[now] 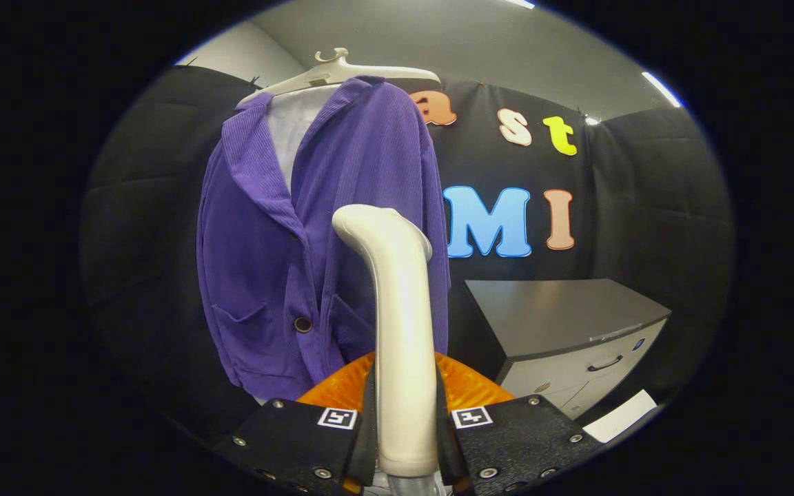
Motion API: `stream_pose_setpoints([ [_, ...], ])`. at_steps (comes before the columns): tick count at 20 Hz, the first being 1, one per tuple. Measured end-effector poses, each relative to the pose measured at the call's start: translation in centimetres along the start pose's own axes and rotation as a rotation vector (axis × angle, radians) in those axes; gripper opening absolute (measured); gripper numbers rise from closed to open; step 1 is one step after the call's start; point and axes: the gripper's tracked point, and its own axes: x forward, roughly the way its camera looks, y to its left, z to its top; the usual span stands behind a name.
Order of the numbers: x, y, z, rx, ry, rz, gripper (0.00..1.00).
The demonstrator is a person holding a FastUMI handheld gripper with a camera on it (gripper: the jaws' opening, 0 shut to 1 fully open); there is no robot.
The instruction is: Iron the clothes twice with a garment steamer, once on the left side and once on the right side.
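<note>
Now steamer (pixel 404 331) upright in gripper (pixel 405 427), head twd jacket (pixel 314 234).

The gripper (pixel 405 430) fingers clamp the white curved steamer handle (pixel 397 324), upright before a purple corduroy jacket (pixel 280 241) on a white hanger (pixel 331 72).

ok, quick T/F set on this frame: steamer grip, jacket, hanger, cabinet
1. The gripper is shut on the steamer handle. True.
2. The purple jacket lies folded on the cabinet. False: it hangs on a white hanger, beside the cabinet.
3. The steamer head points toward the jacket. True.
4. The cabinet's drawer stands pulled open. False: it looks closed, its handle flush with the front.
5. The jacket hangs buttoned to the collar. False: the upper front is open, showing pale lining.
</note>
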Motion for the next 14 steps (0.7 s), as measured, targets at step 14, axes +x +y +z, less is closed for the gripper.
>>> stream_pose_setpoints([
  [14, 0.2, -0.1, -9.5, -0.055, 0.149, 0.001, 0.36],
])
